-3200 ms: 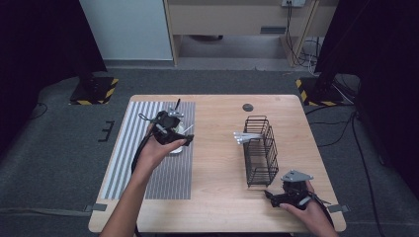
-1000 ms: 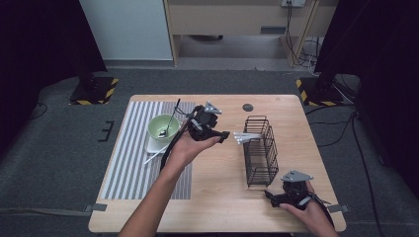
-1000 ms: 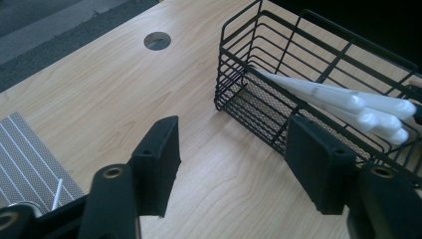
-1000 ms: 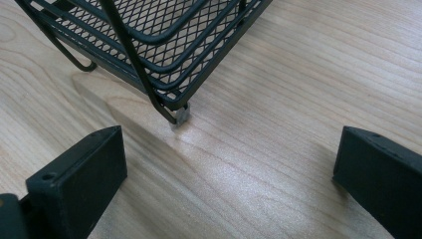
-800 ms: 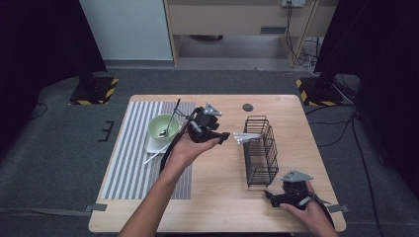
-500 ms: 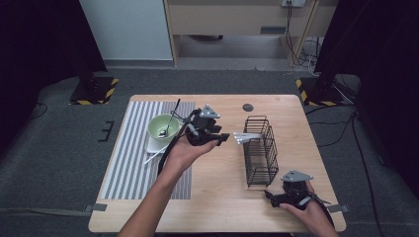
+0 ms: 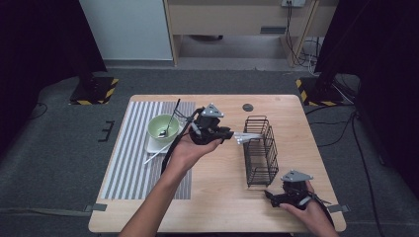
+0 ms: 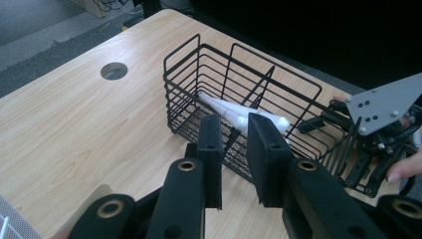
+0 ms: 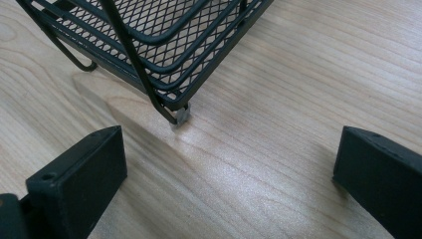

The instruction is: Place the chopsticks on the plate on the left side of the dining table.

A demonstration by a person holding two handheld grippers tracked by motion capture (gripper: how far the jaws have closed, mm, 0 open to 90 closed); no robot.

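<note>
Spoon: white plastic spoon pinched in my left gripper, jaws squeezed onto its handle end
Axis: long axis runs straight ahead from the jaws, through the wire basket wall, bowl end inside
Right gripper: jaws spread wide, holding nothing, parked on the desk by the basket's near corner
Guess: left hand's closer, so it probably finishes the drop

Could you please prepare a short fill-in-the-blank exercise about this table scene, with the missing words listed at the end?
1. The left gripper holds white utensils over the rim of the black wire ____.
2. The green bowl stands on the ____ mat.
3. The right gripper rests on the wooden table with its jaws ____.

Missing words: basket; striped; open
</note>
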